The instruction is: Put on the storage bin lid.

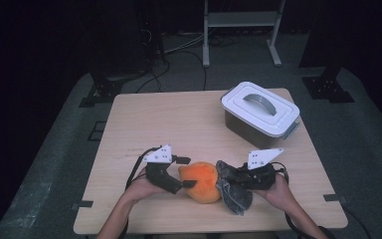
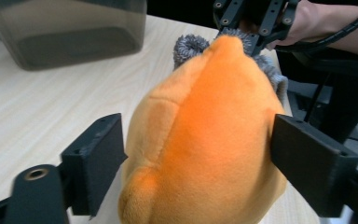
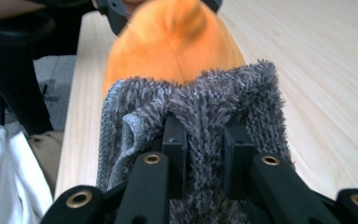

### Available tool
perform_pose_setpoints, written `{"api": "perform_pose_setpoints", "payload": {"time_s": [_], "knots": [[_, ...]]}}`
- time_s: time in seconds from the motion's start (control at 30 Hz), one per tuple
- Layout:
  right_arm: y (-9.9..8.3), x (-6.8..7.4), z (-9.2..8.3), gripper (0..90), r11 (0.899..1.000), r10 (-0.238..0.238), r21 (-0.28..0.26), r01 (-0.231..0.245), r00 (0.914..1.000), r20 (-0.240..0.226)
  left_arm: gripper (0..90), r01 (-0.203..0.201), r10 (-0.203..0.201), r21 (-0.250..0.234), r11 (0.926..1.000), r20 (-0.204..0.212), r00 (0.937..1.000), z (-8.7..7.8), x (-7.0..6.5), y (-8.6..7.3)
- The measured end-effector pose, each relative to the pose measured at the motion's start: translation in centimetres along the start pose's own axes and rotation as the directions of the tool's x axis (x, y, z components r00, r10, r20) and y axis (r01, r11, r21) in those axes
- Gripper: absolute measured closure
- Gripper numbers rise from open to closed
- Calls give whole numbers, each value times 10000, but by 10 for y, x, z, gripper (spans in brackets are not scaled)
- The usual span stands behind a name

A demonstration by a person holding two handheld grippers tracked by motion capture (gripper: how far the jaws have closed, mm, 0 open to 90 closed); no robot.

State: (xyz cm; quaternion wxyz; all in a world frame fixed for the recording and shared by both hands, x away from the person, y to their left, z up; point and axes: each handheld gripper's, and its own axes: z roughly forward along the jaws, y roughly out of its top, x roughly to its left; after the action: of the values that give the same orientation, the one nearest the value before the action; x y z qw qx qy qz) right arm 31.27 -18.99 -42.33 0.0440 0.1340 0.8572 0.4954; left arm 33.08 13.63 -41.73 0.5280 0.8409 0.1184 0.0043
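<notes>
Gripping the grey cloth [image 3: 205,121], right tool [image 3: 204,144] presses orange plush [image 2: 205,140] near the table [image 1: 179,119] front edge; left tool [image 2: 198,158] spread wide around plush.

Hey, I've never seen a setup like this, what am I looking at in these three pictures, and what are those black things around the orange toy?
A person sits at a light wooden table and holds a hand-held tool with two black jaws in each hand. One picture is from a camera above, looking down. The other two come from small cameras that ride on the tools and look along their jaws.

On the table lie a round orange plush toy, a fuzzy grey cloth and, farther back, a grey plastic box with a white handled lid.

The left gripper has its jaws on either side of the plush toy; they look spread rather than squeezing it. The right gripper is shut on the grey cloth, pinching a fold of it right against the toy.
</notes>
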Motion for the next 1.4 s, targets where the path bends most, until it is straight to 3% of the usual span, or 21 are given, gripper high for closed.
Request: {"api": "perform_pose_setpoints", "payload": {"time_s": [0.07, 0.2, 0.37, 0.5, 0.57, 0.8, 1.0, 1.07, 1.2, 1.3, 1.4], "knots": [[-3, -1, 0, 742, 9999, 96, 94, -96, 10000, 14, 266, -39, 38, 9, 10000, 208, 9998, 1, -1, 0], [4, -1, -3, 743, 9999, 108, 18, -108, 9999, 6, 431, 35, -35, 146, 9999, 15, 10000, -3, -4, 6], [31, 6, -16, 743, 9941, -315, -1040, 307, 9995, -62, 467, -77, 83, 321, 9995, -200, 9998, -4, -12, 19], [53, 18, -11, 743, 9891, -1005, -1083, 999, 9949, -2, 469, -239, 252, 439, 9987, -294, 9992, -3, -17, 25], [51, 19, -6, 742, 9896, -1220, -743, 1229, 9924, 170, 456, -154, 163, 360, 9992, -261, 9995, -3, -16, 21], [22, 8, -1, 741, 9950, -406, -909, 407, 9992, 38, 182, -235, 240, 125, 9996, -474, 9986, 0, -11, 17], [14, 4, -5, 741, 9960, -199, -866, 205, 9998, 80, 125, 309, -309, 49, 9995, -49, 9995, 5, -2, 5], [10, 2, -6, 741, 9965, -86, -836, 94, 9999, 95, 226, 128, -128, 21, 9999, 277, 9995, 8, -4, 4], [7, -1, -10, 741, 9975, 46, -707, -35, 9999, 154, 413, 57, -57, -6, 10000, 102, 9999, 7, -6, 8], [14, -1, -17, 743, 9970, -12, -778, 29, 9998, 216, 451, -43, 43, -60, 10000, -84, 10000, 5, -10, 14], [31, 4, -26, 743, 9923, -417, -1148, 462, 9983, 415, 467, -258, 260, 59, 9996, -459, 9986, 2, -14, 22]]}}
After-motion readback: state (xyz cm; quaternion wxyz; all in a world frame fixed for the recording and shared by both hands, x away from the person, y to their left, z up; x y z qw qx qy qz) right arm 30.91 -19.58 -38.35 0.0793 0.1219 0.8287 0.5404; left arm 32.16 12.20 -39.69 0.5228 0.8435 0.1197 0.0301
